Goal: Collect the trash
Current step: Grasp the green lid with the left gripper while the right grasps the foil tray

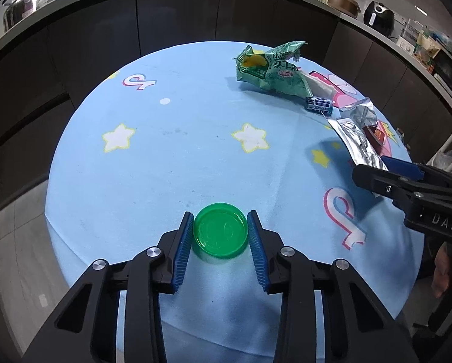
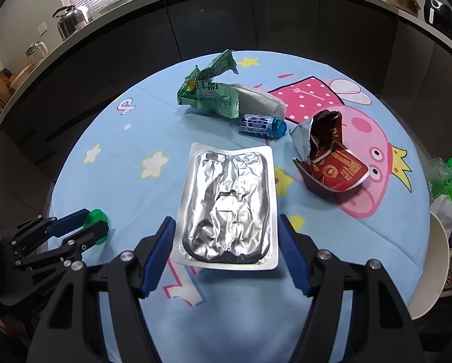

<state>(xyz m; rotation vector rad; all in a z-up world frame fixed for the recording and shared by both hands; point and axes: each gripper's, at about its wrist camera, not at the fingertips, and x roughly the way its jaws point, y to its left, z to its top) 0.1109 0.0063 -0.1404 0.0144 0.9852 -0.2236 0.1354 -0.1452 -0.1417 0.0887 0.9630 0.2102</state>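
A round green plastic lid [image 1: 220,229] lies on the blue cartoon tablecloth [image 1: 180,151]. My left gripper [image 1: 220,220] straddles it, its blue pads touching or almost touching the lid's sides. The lid also shows in the right wrist view [image 2: 97,218]. My right gripper [image 2: 227,230] is open around a flat silver foil pack [image 2: 229,202], one finger on each side, apart from its edges. Farther back lie a green snack wrapper [image 2: 209,93], a small blue-and-white wrapper [image 2: 262,124] and a torn red packet [image 2: 331,163].
A white bin [image 2: 431,260] with plastic trash stands off the table's right edge. Dark cabinets and a counter with a kettle [image 2: 71,18] and appliances curve behind the table. The table's front edge is just under both grippers.
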